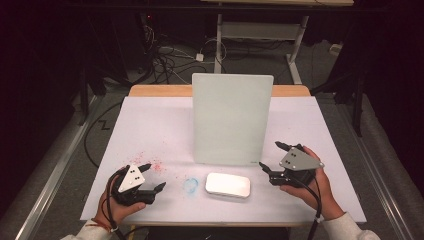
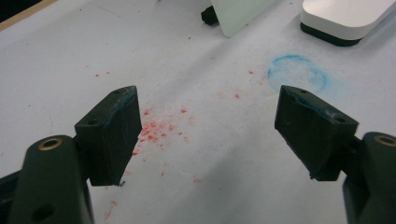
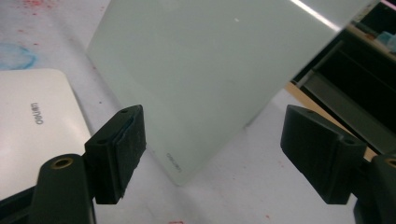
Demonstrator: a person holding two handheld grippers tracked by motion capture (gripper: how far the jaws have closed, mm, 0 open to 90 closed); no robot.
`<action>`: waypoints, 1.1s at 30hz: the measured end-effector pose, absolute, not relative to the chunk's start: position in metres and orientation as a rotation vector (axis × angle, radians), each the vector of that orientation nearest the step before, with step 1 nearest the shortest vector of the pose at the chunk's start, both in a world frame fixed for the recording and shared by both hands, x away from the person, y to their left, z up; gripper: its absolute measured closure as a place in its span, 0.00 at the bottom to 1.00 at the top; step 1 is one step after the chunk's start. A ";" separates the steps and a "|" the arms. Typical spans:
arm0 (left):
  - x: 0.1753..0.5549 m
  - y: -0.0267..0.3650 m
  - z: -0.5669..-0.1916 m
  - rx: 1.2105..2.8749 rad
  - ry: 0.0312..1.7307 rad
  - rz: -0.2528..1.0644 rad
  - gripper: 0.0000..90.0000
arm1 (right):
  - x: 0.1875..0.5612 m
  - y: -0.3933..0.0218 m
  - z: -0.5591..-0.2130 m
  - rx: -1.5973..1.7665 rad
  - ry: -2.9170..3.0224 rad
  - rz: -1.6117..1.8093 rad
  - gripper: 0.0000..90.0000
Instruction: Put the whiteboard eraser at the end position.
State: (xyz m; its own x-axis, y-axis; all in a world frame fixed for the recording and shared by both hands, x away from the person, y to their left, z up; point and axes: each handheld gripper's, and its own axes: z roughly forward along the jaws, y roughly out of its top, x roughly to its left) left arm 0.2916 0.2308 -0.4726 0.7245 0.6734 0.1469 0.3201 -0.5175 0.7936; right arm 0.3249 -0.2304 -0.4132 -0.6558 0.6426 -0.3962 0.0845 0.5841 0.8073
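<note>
- The white eraser block (image 1: 228, 185) lies flat at the near middle of the bench (image 1: 150, 125), just in front of the upright pale board (image 1: 232, 119); neither hand-held gripper touches it.
- The board stands tilted back on small dark feet at the bench's centre; the block sits near its lower edge but apart from it.
- The right hand-held gripper (image 1: 269, 158) hovers just right of the block with its jaws spread wide and nothing between them; its own view looks at the board's lower corner, with the block (image 3: 32, 121) at the left.
- The left hand-held gripper (image 1: 154, 176) rests at the near left, jaws likewise wide apart and empty, over scattered red specks (image 2: 159, 128); a faint blue ring mark (image 2: 297, 71) lies between it and the block (image 2: 345, 18).
- The step in hand looks like picking up the block, most likely with the right one, which is nearer.
- To do it well, the jaws should be turned to straddle the block's short width, lowered until the pads bracket its dark base, then closed squarely.
- The approach should stay low and on the near side, so the raised jaw does not knock the board, which may tip easily.
</note>
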 end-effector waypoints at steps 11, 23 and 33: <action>0.293 0.229 -0.473 2.140 0.745 0.573 0.25 | 0.319 -0.260 -0.426 0.666 2.096 1.025 0.25; 0.297 0.226 -0.474 2.143 0.746 0.571 0.25 | 0.310 -0.285 -0.445 0.755 2.099 0.976 0.25; 0.301 0.224 -0.474 2.144 0.744 0.569 0.25 | 0.305 -0.309 -0.469 0.896 2.117 0.972 0.25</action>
